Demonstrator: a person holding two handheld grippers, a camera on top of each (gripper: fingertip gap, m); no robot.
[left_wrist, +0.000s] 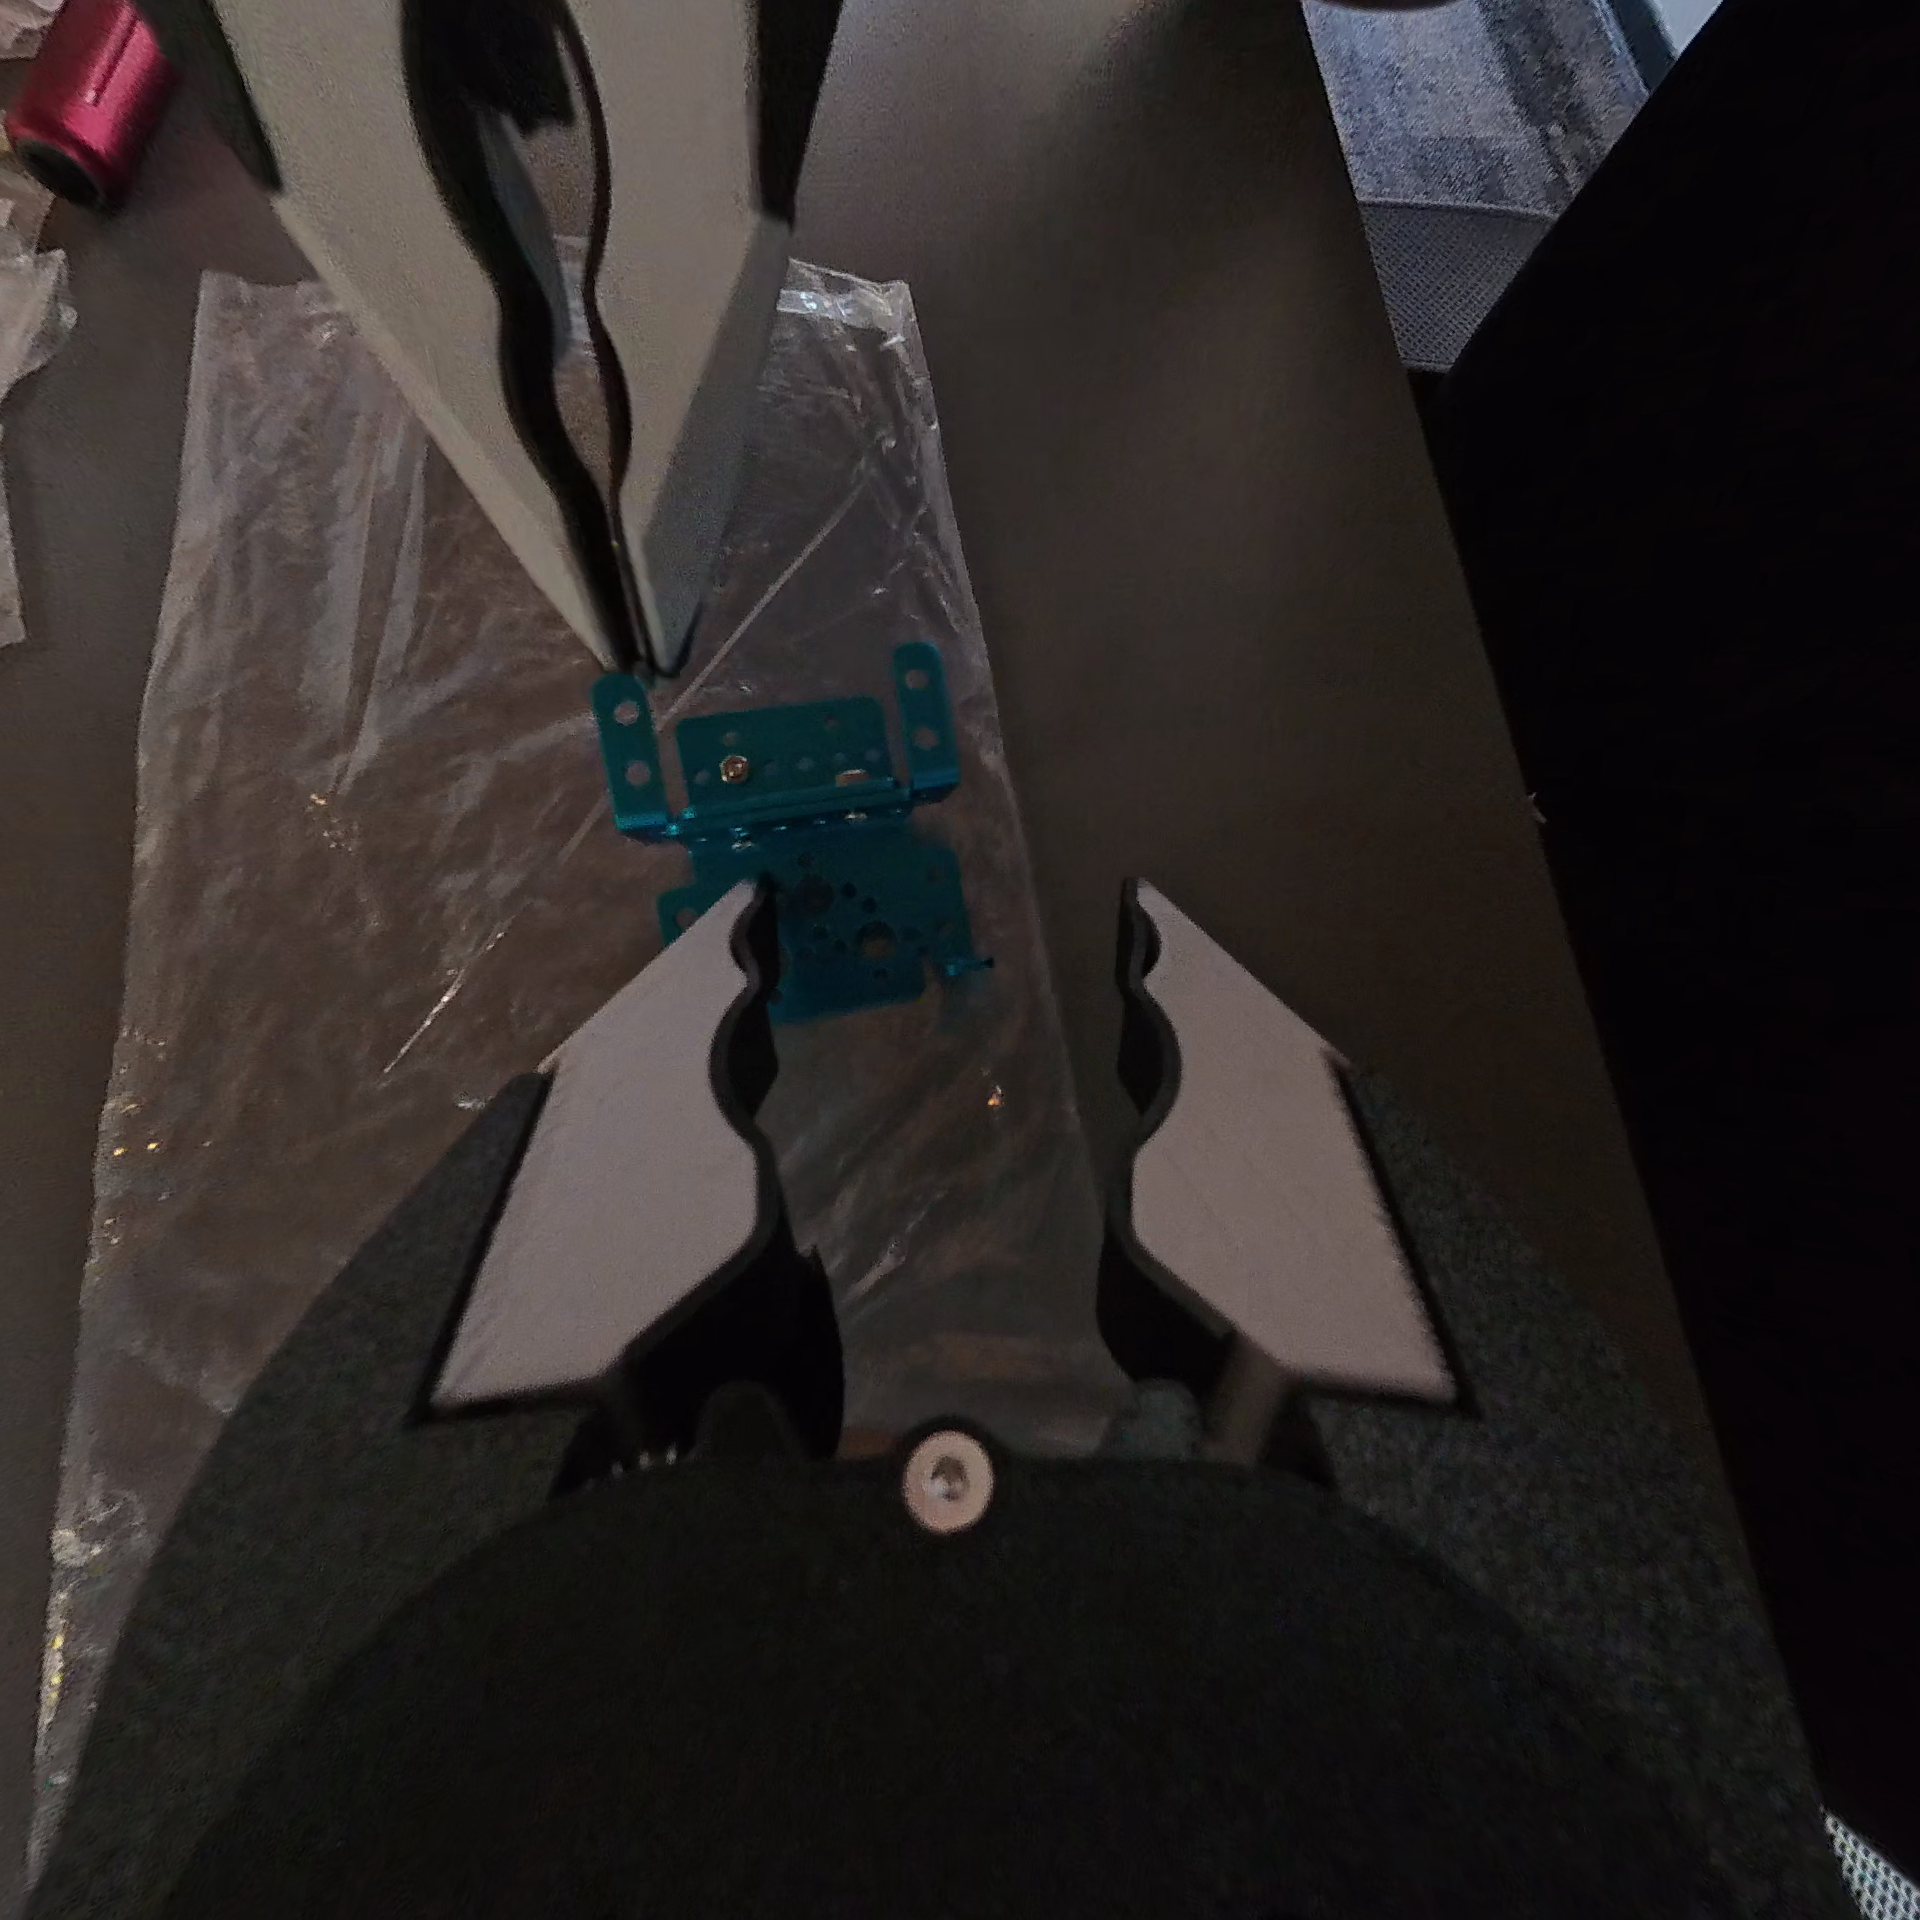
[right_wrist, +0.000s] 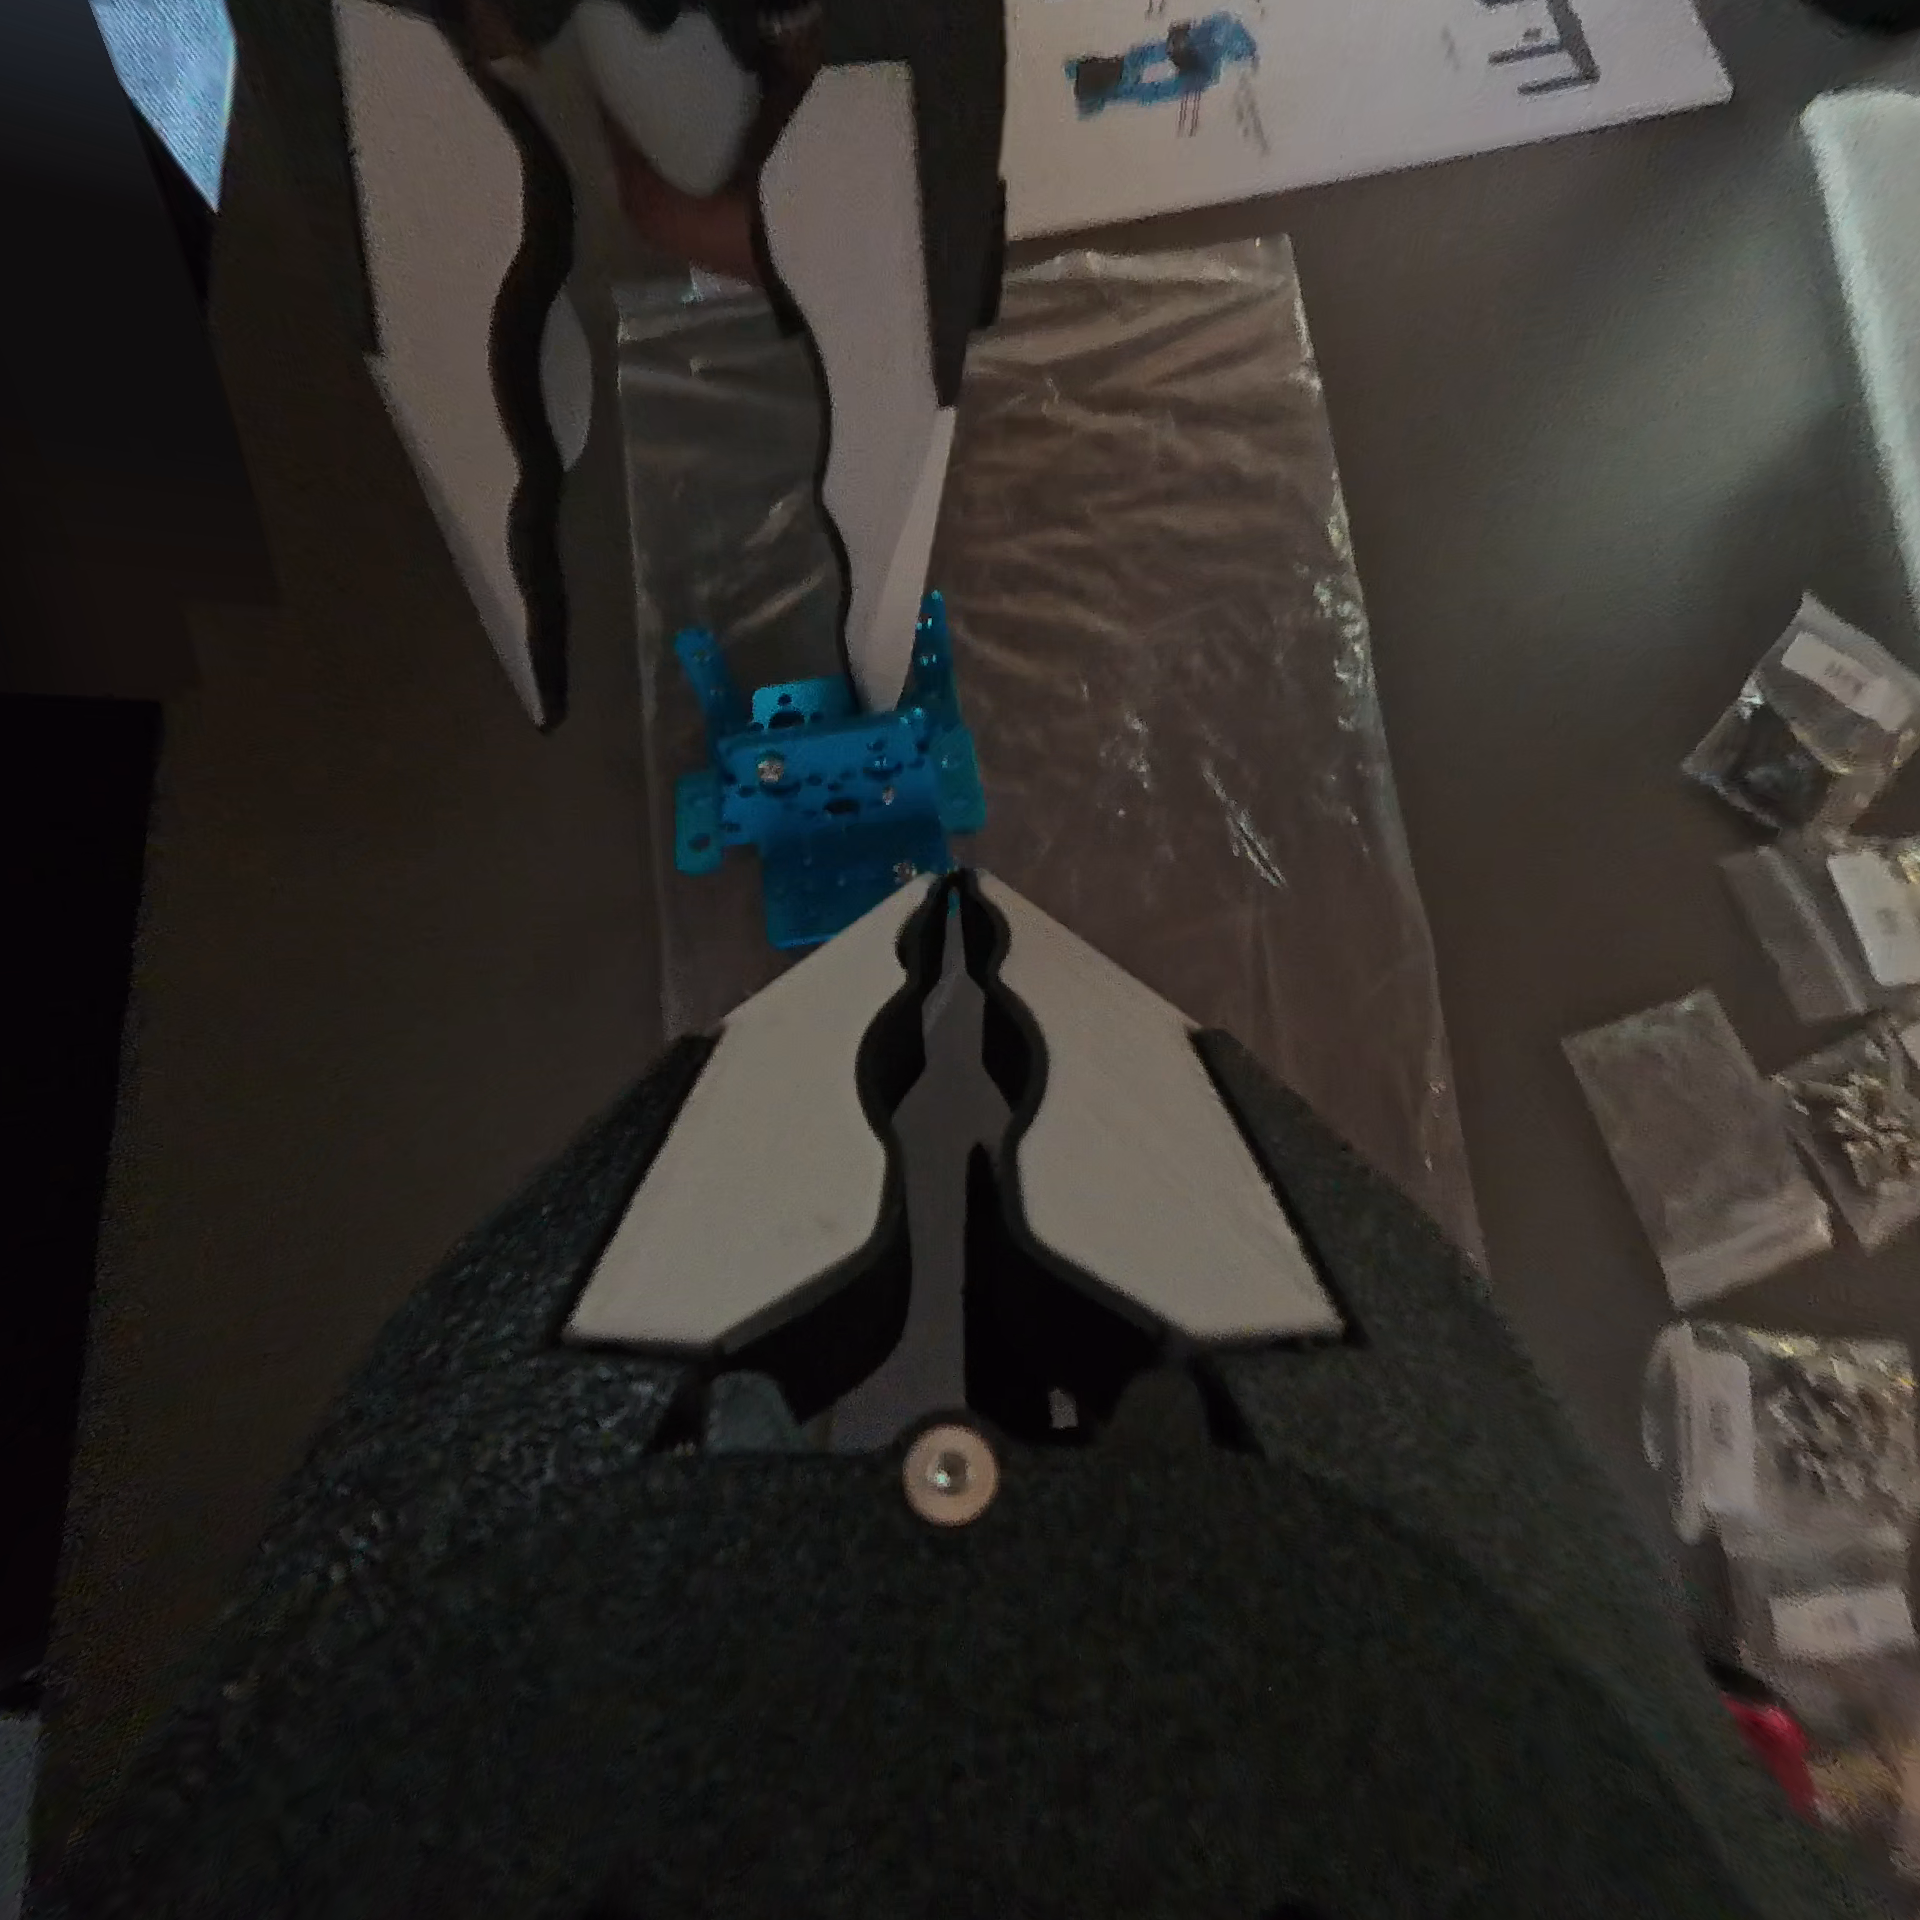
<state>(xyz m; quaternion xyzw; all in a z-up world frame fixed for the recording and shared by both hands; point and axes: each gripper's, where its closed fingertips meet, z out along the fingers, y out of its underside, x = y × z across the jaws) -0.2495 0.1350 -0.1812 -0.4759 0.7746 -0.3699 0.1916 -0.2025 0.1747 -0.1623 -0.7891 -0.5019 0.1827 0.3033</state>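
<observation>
Blue anodised metal is the main thing here, a little bracket assembly full of holes with a couple of small screws in it, sitting on a clear plastic bag spread flat on the dark counter. Going left to right in the left wrist view: a magenta cylinder lies at the far left edge, then the bag, then the bracket in the middle, and a dark block closes off the right side. The left gripper has its jaws spread wide, nothing between them, with its left tip just over the near plate of the bracket. Facing it, the right gripper has its jaws pinched together right at one upright tab, looks like it's got hold of that tab but I honestly can't tell for sure. From the right wrist view the closed tips sit at the near corner of the bracket, and the other gripper's finger comes down against the far upright. Further right there's a white sheet with a printed diagram at the top, and small clear packets of hardware scattered down the right edge
</observation>
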